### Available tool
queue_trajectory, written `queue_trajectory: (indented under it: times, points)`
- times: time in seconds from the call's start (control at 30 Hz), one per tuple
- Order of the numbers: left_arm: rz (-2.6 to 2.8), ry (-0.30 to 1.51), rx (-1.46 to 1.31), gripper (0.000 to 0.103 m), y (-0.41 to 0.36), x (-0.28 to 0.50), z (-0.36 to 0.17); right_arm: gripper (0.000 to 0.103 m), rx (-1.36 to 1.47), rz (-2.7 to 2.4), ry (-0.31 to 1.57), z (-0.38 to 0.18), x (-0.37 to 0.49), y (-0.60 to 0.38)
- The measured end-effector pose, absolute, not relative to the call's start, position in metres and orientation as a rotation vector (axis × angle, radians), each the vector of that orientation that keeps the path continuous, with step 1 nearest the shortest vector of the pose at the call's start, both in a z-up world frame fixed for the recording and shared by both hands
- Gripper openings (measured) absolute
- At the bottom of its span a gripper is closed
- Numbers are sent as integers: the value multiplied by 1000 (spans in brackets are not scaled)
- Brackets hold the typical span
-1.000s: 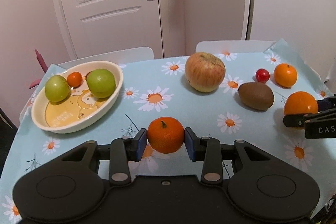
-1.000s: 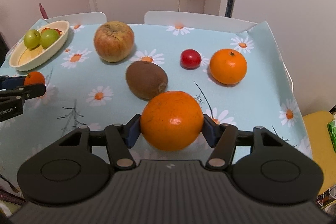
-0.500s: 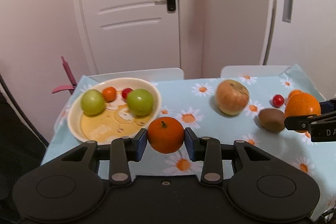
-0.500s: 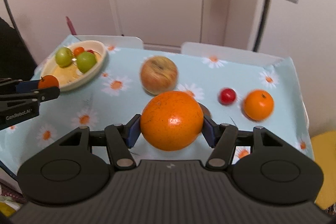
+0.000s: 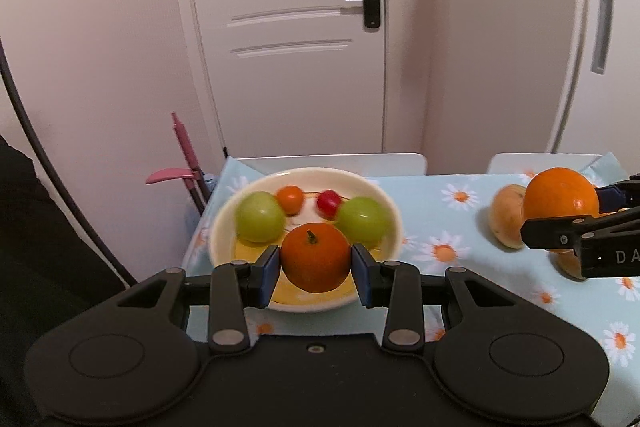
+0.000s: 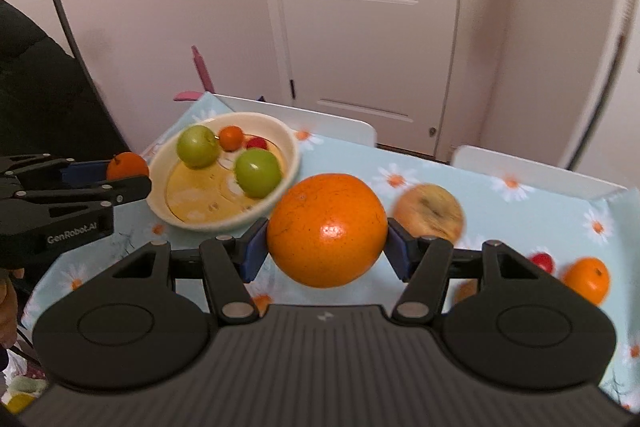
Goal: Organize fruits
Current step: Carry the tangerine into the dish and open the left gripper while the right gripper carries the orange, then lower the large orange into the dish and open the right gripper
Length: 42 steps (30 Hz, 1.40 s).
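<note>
My left gripper [image 5: 316, 269] is shut on a small mandarin [image 5: 315, 257] and holds it in the air at the near rim of the cream bowl [image 5: 386, 205]. The bowl holds two green apples [image 5: 259, 215], a small orange fruit and a red cherry tomato [image 5: 329, 203]. My right gripper [image 6: 326, 251] is shut on a large orange [image 6: 327, 229], raised above the table to the right of the bowl [image 6: 290, 163]. The left gripper also shows in the right wrist view [image 6: 120, 175].
A yellowish apple [image 6: 430, 213], a red cherry tomato [image 6: 542, 261] and another mandarin [image 6: 587, 279] lie on the daisy tablecloth [image 6: 520, 219] to the right. White chair backs [image 5: 340, 161] stand behind the table. A pink-handled tool [image 5: 184, 151] leans at the left.
Both grippers have risen and moved left toward the bowl, each with its fruit. The mandarin now hangs by the bowl's near rim and the orange is closer to the bowl.
</note>
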<state>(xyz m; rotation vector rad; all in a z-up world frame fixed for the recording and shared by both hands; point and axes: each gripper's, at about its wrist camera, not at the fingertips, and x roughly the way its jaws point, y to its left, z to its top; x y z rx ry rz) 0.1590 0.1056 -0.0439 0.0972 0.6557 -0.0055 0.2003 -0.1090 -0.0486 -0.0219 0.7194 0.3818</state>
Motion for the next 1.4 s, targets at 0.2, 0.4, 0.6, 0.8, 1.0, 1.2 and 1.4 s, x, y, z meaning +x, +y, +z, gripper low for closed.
queue_trajectory:
  times: [0.2, 0.4, 0.6, 0.8, 1.0, 1.2, 1.4]
  points:
    - [-5, 669, 108, 42, 135, 179, -47, 75, -24, 403, 730, -47, 218, -74]
    - [-26, 695, 139, 42, 156, 206, -61, 75, -27, 396, 754, -55, 236, -46]
    - [-61, 737, 191, 42, 167, 234, -82, 75, -30, 369, 789, -66, 251, -25]
    - [-107, 787, 228, 42, 168, 251, -103, 75, -29, 324, 815, -74, 262, -13]
    - [-134, 818, 260, 45, 166, 261, -115, 75, -23, 288, 833, -78, 264, -11]
    - [-159, 764, 255, 89, 165, 250, -105, 75, -11, 278, 836, -76, 265, -14]
    - [-114, 757, 273, 96, 166, 230, -96, 75, -19, 322, 834, -74, 268, -18]
